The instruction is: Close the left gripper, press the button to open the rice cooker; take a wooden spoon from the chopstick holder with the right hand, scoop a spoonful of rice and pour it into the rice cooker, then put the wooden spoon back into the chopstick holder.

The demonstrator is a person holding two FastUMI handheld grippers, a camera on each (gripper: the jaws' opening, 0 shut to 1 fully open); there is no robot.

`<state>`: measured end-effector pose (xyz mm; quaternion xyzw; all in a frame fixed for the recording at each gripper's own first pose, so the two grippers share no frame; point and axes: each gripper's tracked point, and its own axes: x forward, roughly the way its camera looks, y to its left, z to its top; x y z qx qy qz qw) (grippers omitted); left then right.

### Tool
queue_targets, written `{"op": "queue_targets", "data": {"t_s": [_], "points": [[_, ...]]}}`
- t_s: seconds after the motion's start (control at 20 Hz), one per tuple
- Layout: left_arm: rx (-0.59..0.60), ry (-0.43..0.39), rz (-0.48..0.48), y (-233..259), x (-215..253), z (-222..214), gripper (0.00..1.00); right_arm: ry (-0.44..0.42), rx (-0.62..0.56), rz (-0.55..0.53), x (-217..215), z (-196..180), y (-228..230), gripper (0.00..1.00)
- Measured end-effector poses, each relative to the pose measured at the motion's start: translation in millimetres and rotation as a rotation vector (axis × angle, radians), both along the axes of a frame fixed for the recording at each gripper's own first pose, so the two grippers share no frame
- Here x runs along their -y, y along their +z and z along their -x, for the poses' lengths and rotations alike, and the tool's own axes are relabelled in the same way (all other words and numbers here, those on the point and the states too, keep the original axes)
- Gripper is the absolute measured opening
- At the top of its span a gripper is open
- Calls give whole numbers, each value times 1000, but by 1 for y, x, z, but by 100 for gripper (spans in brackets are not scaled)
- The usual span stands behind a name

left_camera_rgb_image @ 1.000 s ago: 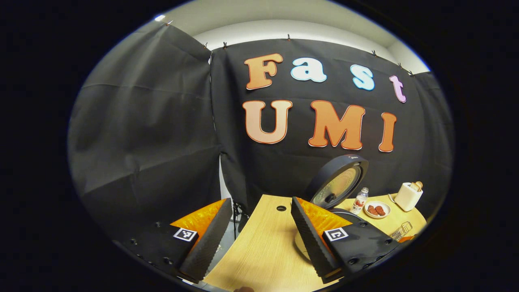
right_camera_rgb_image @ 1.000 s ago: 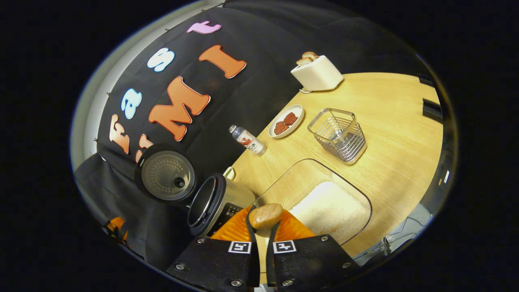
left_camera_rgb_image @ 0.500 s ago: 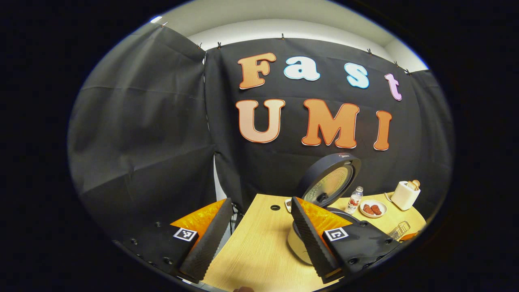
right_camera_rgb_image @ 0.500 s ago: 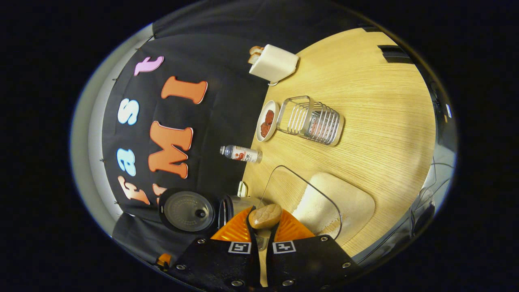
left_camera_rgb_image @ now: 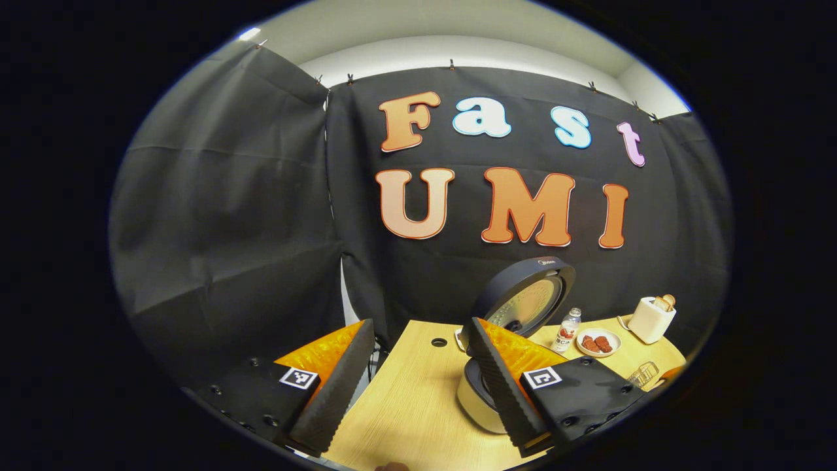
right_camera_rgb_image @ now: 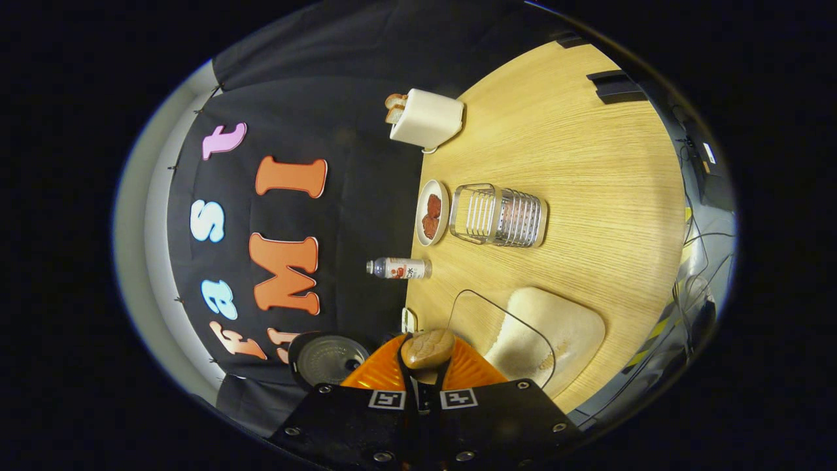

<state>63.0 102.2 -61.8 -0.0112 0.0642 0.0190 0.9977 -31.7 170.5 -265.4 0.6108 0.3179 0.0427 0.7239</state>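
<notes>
On the table (right_camera_rgb_image: 588, 170), wide bare wood to the far side past the holder (right_camera_rgb_image: 500, 215), up to the rim; bare wood too in the left gripper view ahead of the cooker (left_camera_rgb_image: 480, 396), out to the edge by the wall. Cooker lid (left_camera_rgb_image: 526, 297) up, pot open. Rice tray (right_camera_rgb_image: 543, 333) near the front edge, just beside the right gripper (right_camera_rgb_image: 424, 366). Holder apart from the tray, touching nothing but the table, plate (right_camera_rgb_image: 430, 212) just behind. Right gripper rolled sideways, clamped on the spoon (right_camera_rgb_image: 428, 348), bowl ahead of the tips. Left gripper (left_camera_rgb_image: 418, 373) level, fingers spread wide, grasping nothing
</notes>
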Motion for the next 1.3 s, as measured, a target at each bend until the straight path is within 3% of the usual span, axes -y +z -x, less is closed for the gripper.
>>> {"op": "queue_targets", "data": {"t_s": [0.3,0.6,1.0,1.3], "points": [[-1,-8,0,-2,5,-2,96,-28,12,-54,2,-16,49,5],[-21,-2,24,-13,3,-2,98,5,93,-65,-16,-47,110,5],[-65,3,28,-31,0,10,96,110,218,-50,-83,-108,176,5],[-73,26,26,-31,-24,11,99,167,303,27,-135,-148,194,5]]}}
